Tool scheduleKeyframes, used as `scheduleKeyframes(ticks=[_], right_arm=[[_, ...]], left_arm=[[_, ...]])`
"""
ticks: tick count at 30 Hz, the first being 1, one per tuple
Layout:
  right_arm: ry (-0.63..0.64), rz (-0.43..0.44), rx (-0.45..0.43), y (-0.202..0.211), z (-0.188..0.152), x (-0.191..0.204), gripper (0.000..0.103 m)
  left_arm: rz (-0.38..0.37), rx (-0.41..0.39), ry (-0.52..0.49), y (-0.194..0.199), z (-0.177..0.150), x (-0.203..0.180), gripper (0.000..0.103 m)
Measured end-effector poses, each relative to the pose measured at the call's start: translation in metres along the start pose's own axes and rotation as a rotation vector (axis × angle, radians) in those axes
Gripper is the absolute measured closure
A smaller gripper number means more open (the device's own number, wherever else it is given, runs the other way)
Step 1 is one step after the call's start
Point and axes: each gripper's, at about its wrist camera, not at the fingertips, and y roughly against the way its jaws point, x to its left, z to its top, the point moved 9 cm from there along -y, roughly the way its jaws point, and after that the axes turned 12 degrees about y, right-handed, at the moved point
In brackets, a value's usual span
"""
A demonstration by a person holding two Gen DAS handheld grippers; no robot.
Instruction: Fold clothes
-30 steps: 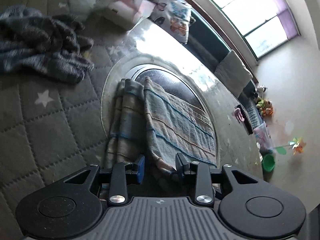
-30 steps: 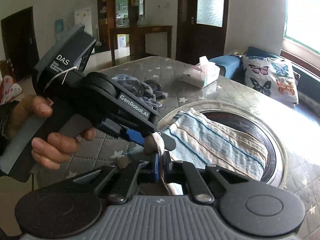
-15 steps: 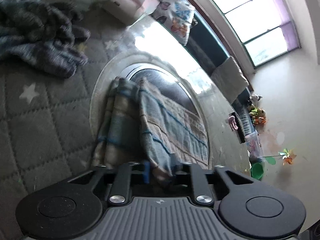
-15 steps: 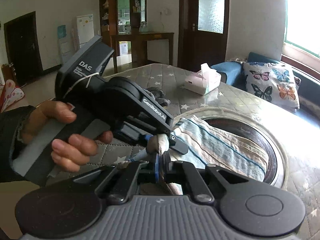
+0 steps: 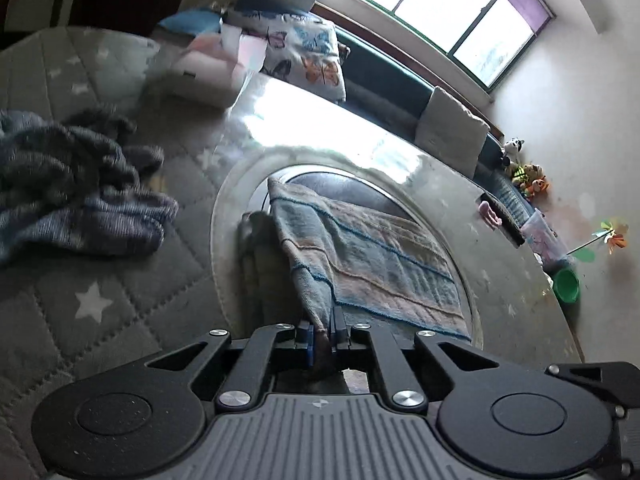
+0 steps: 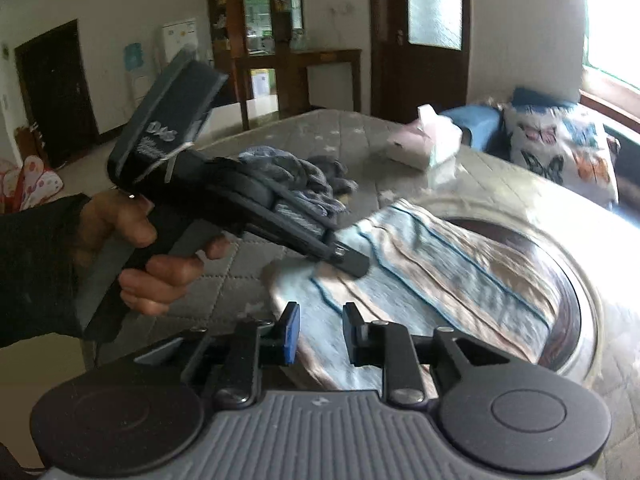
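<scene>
Between the left gripper (image 5: 322, 336) fingers sits the near corner of the folded pale-blue striped terry towel (image 5: 372, 256); the jaws are clenched on that corner, cloth bunched in the narrow slot between the pads. From the pinch the towel runs straight ahead and slightly right of the fingers, long axis along the pointing direction, its stripes parallel to that axis. A lower layer shows just left of the upper one, so the piece is already doubled. It lies over the round glass inset (image 5: 224, 216) of the grey quilted star-print table cover (image 5: 92, 300).

Right wrist view: the right gripper (image 6: 318, 338) stands released, blue-padded fingers apart, nothing between them. The towel's (image 6: 460, 264) near edge lies directly ahead of and below the gap, close but not touching as far as I can tell; motion blur prevents certainty. The left gripper (image 6: 352, 264) enters from the left, tips on the towel's far-left corner, held by the person's left hand (image 6: 160, 256).

Judgement: the left gripper owns one corner; the right is nearer the free adjacent corner, just forward of its fingers. The next fold turns on this: the right must drop forward and close on that edge so both corners travel together along the long axis. A one-sided lift would skew the layers.

Left of the left fingers, well apart: a crumpled dark blue-grey knit garment (image 5: 68, 192), unfolded.
</scene>
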Motion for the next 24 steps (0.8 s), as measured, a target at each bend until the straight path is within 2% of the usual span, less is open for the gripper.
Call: scheduleKeyframes(ticks=[8, 12, 15, 18, 22, 24], right_arm=[[-0.108, -0.107, 0.033, -0.005, -0.009, -0.065, 0.08], [-0.192, -0.173, 0.058, -0.02, -0.016, -0.112, 0.08], [-0.255, -0.214, 0.07, -0.027, -0.022, -0.141, 0.08], [-0.312, -0.226, 0.081, -0.035, -0.028, -0.162, 0.08], [-0.342, -0.233, 0.092, -0.044, -0.036, -0.172, 0.081], [-0.341, -0.233, 0.097, -0.048, -0.038, -0.174, 0.082]], left_arm=[[0.053, 0.045, -0.014, -0.003, -0.005, 0.023, 0.088], [0.098, 0.025, -0.058, 0.012, -0.001, 0.026, 0.089], [0.134, -0.026, -0.097, 0.022, 0.014, 0.022, 0.091], [0.096, -0.047, -0.113, 0.018, 0.028, 0.007, 0.091], [0.043, -0.033, -0.132, -0.009, 0.041, -0.012, 0.091], [0.042, -0.02, -0.144, -0.027, 0.044, -0.015, 0.091]])
